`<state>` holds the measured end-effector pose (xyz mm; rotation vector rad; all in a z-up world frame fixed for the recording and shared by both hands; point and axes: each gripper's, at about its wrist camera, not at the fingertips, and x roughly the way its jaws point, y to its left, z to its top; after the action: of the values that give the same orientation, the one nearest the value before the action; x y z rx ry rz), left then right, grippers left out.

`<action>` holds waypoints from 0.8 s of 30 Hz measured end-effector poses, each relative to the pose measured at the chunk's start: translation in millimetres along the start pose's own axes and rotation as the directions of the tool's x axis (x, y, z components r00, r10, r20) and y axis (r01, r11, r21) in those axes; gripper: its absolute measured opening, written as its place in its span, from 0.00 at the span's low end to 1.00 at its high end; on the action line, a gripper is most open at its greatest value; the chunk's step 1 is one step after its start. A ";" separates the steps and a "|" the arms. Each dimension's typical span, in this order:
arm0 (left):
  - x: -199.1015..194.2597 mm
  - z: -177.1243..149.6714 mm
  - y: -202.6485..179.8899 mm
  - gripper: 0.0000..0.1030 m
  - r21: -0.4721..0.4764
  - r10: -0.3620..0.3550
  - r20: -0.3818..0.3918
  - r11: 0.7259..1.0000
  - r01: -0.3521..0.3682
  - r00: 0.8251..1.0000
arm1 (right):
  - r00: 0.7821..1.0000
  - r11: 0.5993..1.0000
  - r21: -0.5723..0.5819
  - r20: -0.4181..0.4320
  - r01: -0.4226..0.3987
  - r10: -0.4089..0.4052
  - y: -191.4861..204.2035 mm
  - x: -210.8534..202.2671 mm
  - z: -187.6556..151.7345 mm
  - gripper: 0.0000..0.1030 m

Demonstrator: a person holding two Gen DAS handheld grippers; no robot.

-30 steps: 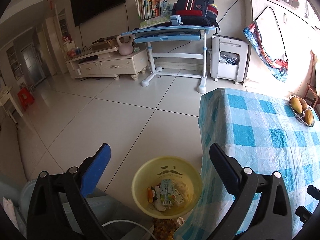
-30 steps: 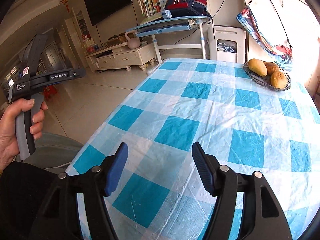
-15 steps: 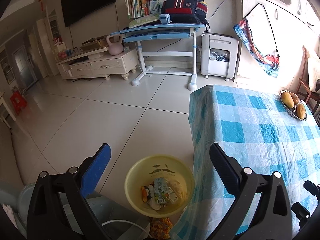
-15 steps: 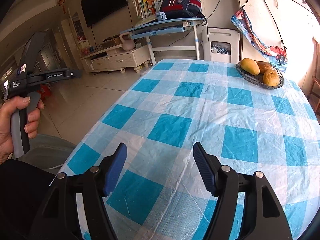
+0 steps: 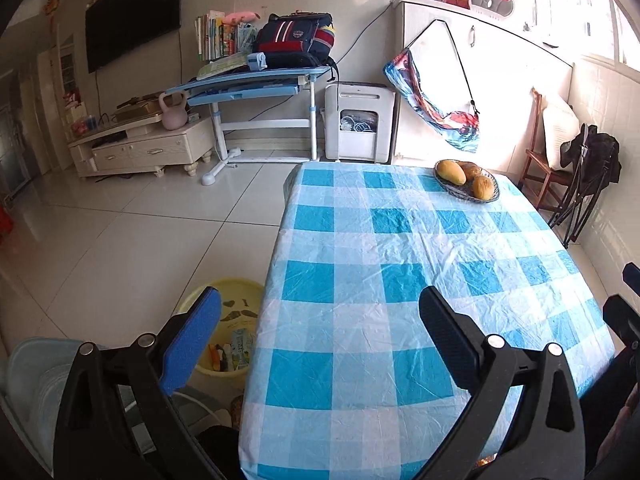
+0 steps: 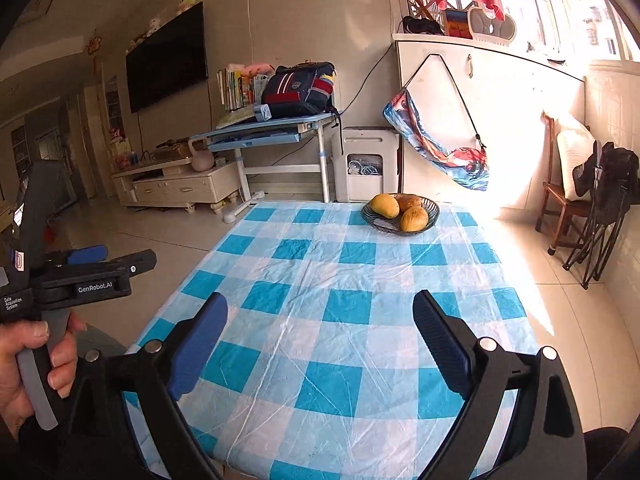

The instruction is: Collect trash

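A yellow bin (image 5: 234,285) stands on the floor against the table's left edge, with a drink carton (image 5: 241,344) and other trash inside. My left gripper (image 5: 318,300) hangs open over the near left part of the blue-and-white checked tablecloth (image 5: 400,248), with nothing between its fingers. My right gripper (image 6: 320,302) is above the near part of the same cloth (image 6: 360,280); its jaws are opening and nothing is between them. In the right wrist view a hand (image 6: 24,360) grips the left gripper's handle at the far left. No trash shows on the cloth.
A wire basket of mangoes (image 5: 468,180) (image 6: 400,210) sits at the table's far end. A pale blue tub (image 5: 36,368) is on the floor at lower left. A wooden chair (image 6: 560,204) and a folded black chair (image 6: 604,216) stand to the right. A blue desk (image 5: 248,84) lines the far wall.
The left wrist view has swung right, from over the yellow bin to over the table. The right gripper's jaws have spread wider and its view has tilted up.
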<state>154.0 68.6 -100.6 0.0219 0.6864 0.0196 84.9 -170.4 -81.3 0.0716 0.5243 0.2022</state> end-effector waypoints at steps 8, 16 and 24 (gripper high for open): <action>-76.1 -37.3 -42.3 0.93 0.095 -0.036 0.055 0.995 0.031 0.998 | 0.996 0.997 0.017 0.043 0.072 -0.072 -8.3 -57.3 -11.1 0.92; -137.7 -41.4 -19.4 0.93 0.006 0.056 0.117 0.998 -0.057 0.992 | 0.992 0.994 -0.011 0.060 0.108 -0.107 6.6 -91.6 -19.4 0.93; -176.9 -46.1 -17.5 0.93 -0.007 0.105 0.151 0.994 -0.105 0.983 | 0.993 0.995 -0.043 0.083 0.093 -0.089 21.5 -114.7 -22.9 0.93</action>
<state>-11.8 47.3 -24.7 0.0599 0.5327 0.1176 -27.5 -173.1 -42.4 0.0102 0.4407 0.1217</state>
